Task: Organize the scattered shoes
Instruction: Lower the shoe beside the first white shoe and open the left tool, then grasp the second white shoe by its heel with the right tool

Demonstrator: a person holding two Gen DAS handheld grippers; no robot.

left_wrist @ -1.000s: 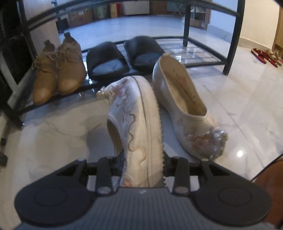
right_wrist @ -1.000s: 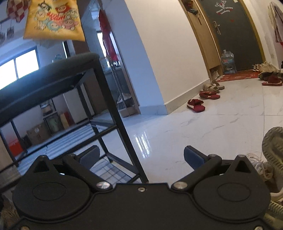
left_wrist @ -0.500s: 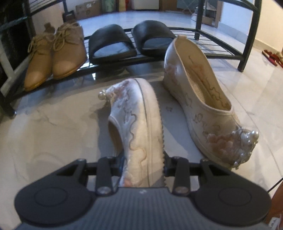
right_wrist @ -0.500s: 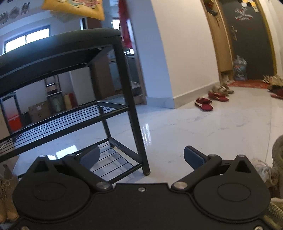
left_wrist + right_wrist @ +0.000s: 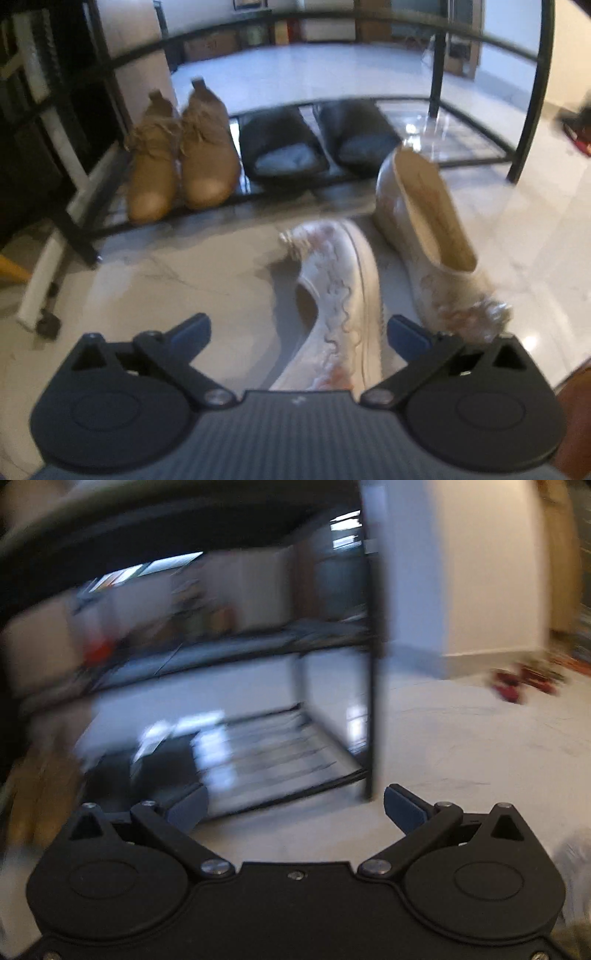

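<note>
Two cream embroidered flats lie on the marble floor in front of a black shoe rack [image 5: 524, 122]. The nearer flat [image 5: 343, 295] lies on its side, its heel end between the spread fingers of my left gripper [image 5: 299, 334], whose jaws are opening and no longer press on it. The second flat [image 5: 424, 225] stands upright just to its right, pearl-trimmed toe toward me. In the blurred right wrist view, my right gripper [image 5: 295, 806] is open and holds nothing, pointing at the rack's right end [image 5: 373, 701].
On the rack's bottom shelf sit a pair of tan lace-up shoes [image 5: 181, 158] and a pair of black slides [image 5: 317, 144]. Red slippers [image 5: 509, 686] lie on the floor far right by the wall. A pale shoe [image 5: 576, 867] shows at the right wrist view's edge.
My left gripper has let go of the nearer flat and pulled back and up; the flat now lies on the floor. The right gripper swung left and down toward the rack.
</note>
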